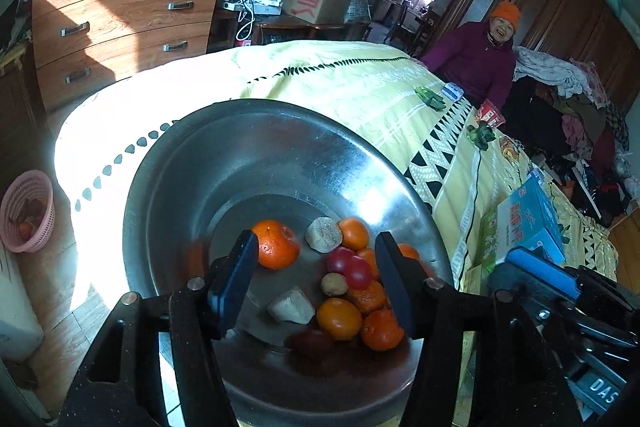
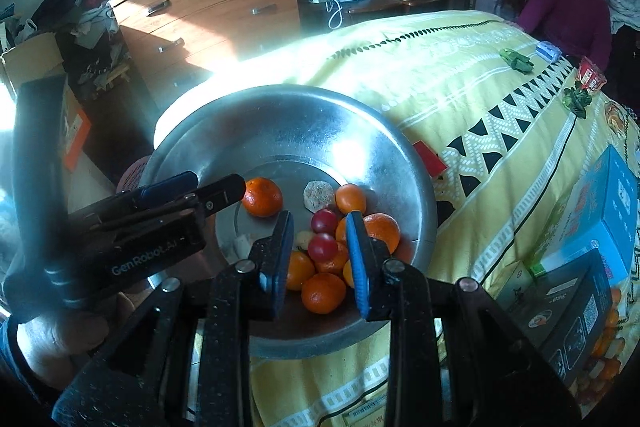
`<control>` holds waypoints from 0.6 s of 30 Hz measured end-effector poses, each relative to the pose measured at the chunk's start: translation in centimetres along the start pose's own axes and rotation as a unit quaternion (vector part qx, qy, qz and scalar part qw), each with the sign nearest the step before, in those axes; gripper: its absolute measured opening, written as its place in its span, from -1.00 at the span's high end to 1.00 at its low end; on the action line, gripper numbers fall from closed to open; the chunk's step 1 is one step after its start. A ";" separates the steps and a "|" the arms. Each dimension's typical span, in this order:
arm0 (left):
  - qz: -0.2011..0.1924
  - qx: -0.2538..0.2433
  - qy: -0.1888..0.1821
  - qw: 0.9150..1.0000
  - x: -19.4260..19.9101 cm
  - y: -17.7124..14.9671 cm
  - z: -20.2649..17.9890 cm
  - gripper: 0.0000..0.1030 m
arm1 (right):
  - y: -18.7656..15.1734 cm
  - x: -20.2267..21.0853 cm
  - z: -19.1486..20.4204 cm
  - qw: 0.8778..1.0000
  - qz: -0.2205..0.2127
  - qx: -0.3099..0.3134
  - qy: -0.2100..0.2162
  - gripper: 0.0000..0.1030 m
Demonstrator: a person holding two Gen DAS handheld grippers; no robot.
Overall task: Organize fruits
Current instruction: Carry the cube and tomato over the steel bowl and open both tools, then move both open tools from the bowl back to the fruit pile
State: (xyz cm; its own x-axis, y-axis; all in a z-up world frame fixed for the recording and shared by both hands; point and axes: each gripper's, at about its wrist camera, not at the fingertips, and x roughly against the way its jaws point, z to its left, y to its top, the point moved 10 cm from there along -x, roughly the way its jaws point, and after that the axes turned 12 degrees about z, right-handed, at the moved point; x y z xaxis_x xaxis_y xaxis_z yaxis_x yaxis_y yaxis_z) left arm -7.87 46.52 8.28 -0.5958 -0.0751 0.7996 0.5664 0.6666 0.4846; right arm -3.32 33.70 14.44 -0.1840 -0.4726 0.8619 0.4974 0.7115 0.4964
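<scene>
A large steel bowl (image 1: 192, 187) (image 2: 372, 155) sits on the yellow bedspread at its near corner. It holds several oranges (image 1: 276, 243) (image 2: 262, 197), red round fruits (image 1: 349, 266) (image 2: 323, 246), a small potato (image 1: 334, 283) and pale root chunks (image 1: 292, 307) (image 2: 318, 195). My left gripper (image 1: 316, 283) is open and empty, hovering over the fruit; it also shows in the right wrist view (image 2: 192, 191). My right gripper (image 2: 320, 251) is open and empty above the pile, its jaws either side of a red fruit without touching it. It also shows at the edge of the left wrist view (image 1: 536, 267).
A pink basket (image 1: 26, 211) with some fruit stands on the floor left of the bed. Boxes (image 1: 528, 223) (image 2: 600, 203) lie on the bedspread (image 2: 480, 75) at right. A wooden dresser (image 1: 120, 11) stands behind. A person in purple (image 1: 476, 63) sits at the far side.
</scene>
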 end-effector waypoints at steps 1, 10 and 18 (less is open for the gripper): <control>-0.005 -0.004 -0.003 1.000 0.5 0.0 -0.5 -0.20 | -0.3 1.3 -0.1 1.000 -0.016 0.001 0.003 0.46; -0.031 -0.081 -0.039 0.995 4.0 -1.2 -9.8 -0.22 | -11.5 12.2 -6.3 0.992 -0.103 -0.055 -0.053 -0.26; -0.015 -0.206 -0.108 0.973 5.2 -7.2 -25.1 -0.22 | -26.0 13.1 -16.4 0.973 -0.039 -0.206 -0.092 -0.37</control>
State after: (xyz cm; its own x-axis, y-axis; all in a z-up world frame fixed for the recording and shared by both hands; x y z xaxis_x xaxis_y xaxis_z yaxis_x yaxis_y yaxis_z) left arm -0.75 22.69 17.82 -0.6962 0.0965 0.7113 0.7001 0.3098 0.6433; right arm -4.78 0.48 11.10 -0.3654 -0.3890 0.8456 0.7662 0.3902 0.5106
